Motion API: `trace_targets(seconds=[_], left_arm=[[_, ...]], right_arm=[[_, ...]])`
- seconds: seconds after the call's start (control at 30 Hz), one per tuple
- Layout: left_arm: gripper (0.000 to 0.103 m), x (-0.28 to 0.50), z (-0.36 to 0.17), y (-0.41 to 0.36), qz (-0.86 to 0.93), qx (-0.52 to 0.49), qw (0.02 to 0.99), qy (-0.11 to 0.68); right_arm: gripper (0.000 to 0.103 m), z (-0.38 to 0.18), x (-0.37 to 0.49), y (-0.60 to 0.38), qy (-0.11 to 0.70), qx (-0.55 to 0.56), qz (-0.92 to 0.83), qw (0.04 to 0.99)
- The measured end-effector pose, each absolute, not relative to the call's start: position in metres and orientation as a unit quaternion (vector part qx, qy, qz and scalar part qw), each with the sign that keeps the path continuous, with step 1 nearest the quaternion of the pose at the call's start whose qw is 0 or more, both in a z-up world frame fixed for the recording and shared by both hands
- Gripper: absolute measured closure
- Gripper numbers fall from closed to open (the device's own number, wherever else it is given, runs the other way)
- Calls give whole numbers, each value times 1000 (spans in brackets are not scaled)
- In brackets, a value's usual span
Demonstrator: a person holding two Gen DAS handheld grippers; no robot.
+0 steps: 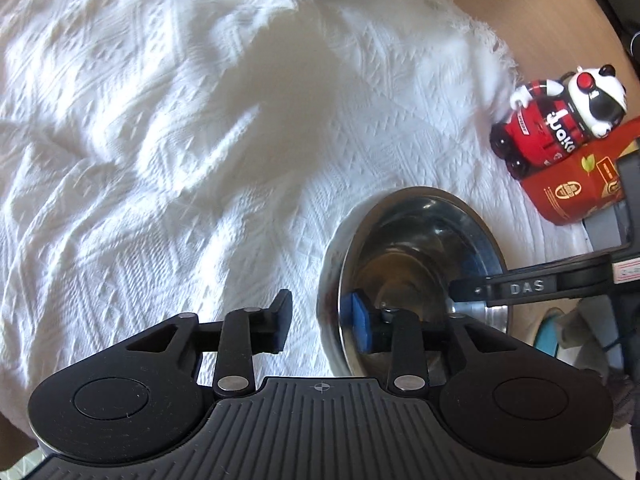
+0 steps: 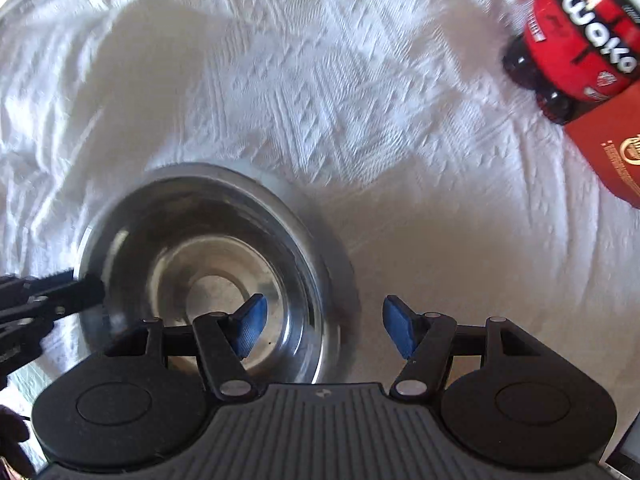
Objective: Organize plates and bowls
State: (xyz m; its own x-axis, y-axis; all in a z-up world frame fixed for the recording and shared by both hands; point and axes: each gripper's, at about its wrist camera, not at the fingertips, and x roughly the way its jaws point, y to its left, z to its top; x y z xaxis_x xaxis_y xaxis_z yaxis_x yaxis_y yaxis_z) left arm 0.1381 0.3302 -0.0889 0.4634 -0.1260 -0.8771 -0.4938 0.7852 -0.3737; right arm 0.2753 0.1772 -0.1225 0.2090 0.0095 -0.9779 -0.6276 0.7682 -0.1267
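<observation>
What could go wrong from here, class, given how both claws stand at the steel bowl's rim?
1. Both claws straddle the steel bowl rim with open jaws: the left claw on one side, the right claw on the other. Closing together might tug or tip the bowl.
2. The white cloth lies wrinkled, so the bowl may sit unsteadily or slide.
3. The red toy car and red box stand close; a swing could knock them.

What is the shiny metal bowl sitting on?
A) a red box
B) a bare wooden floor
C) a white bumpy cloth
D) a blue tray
C: the metal bowl rests on the white patterned cloth, which spreads out all around it.
</observation>
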Motion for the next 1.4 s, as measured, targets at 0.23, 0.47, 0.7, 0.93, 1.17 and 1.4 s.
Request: trace_targets(seconds=[0.23, 0.47, 0.7, 0.93, 1.17, 1.4], left_arm=[[64, 146, -99, 325, 119, -299, 789, 523], [67, 153, -118, 324, 80, -344, 773, 527], [69, 163, -115, 328, 82, -326, 771, 541], [81, 167, -114, 341, 92, -327, 766, 546], [82, 155, -61, 339, 88, -271, 812, 510], [82, 153, -5, 327, 26, -266, 865, 424]], right_arm=[[38, -135, 275, 185, 606, -262, 226, 716], [37, -138, 270, 188, 600, -264, 225, 721], [36, -137, 272, 190, 600, -252, 210, 730], [35, -141, 267, 193, 600, -241, 217, 732], [36, -125, 253, 186, 574, -219, 211, 760], [36, -52, 216, 145, 459, -154, 224, 846]])
